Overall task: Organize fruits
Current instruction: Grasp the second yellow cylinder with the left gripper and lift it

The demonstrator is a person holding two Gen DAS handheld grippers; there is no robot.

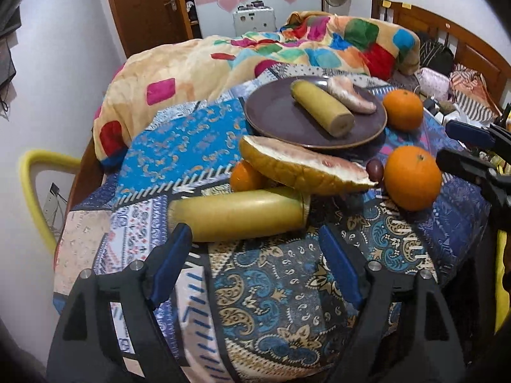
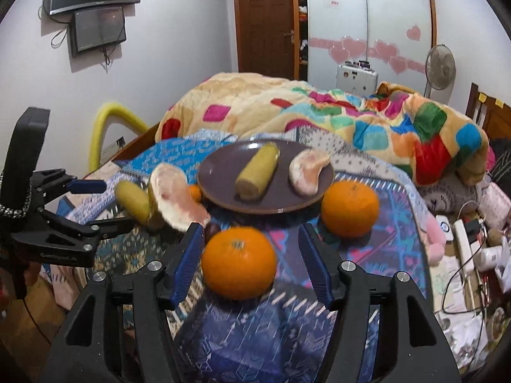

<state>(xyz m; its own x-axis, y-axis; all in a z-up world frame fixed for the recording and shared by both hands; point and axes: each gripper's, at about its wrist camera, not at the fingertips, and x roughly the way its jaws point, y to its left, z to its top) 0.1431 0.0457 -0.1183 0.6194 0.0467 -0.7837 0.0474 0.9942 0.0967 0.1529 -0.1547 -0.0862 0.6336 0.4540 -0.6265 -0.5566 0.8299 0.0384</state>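
My left gripper (image 1: 254, 236) stands open over the patterned cloth, its tips on either side of a yellow banana piece (image 1: 236, 214) without touching it. Behind it lie a pomelo wedge (image 1: 300, 166) and a small orange (image 1: 246, 175). A brown plate (image 1: 278, 118) holds another banana piece (image 1: 322, 108) and a pomelo segment (image 1: 351, 95). My right gripper (image 2: 250, 233) is open around a large orange (image 2: 239, 261), with a gap at the right pad. A second orange (image 2: 349, 209) sits beside the plate (image 2: 217, 172).
A small dark fruit (image 1: 374, 167) lies between the wedge and the near orange (image 1: 412, 177). A colourful blanket (image 1: 198, 63) is heaped behind the plate. Cables and clutter (image 2: 469, 245) crowd the right side. A yellow chair frame (image 1: 32, 185) stands at the left.
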